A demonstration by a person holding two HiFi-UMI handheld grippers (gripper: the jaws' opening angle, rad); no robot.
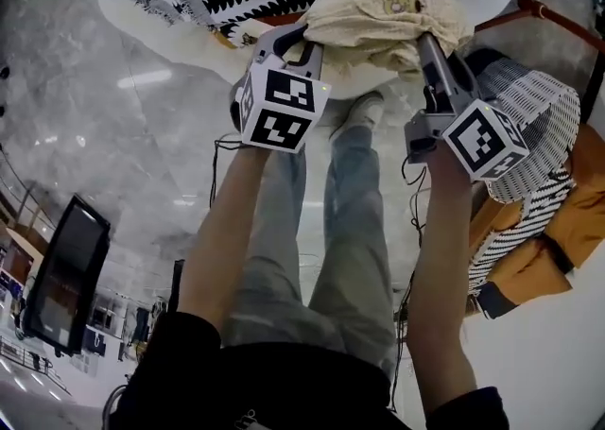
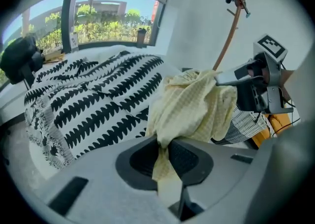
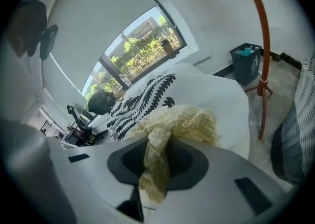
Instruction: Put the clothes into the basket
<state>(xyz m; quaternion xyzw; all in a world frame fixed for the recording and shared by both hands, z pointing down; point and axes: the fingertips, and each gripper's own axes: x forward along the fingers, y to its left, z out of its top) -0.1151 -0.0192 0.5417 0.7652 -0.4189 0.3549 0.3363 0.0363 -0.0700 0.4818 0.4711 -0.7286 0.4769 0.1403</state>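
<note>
One soft, crumpled yellow checked garment (image 1: 388, 17). 2 grippers, left gripper (image 2: 165, 155) & right gripper (image 3: 155, 161), each nearly shut, pinching its cloth. One white mesh basket (image 1: 541, 126) nearby.

glossy grey marble floor (image 1: 113, 135), white walls (image 2: 197, 26), a sunlit window (image 2: 108, 21) showing greenery outside.

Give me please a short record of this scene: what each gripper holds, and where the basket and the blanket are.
left gripper: shut on the yellow garment
right gripper: shut on the same yellow garment
yellow garment: hangs bunched between both grippers
basket: white mesh, right of the right gripper
blanket: black-and-white, spread on the bed
</note>
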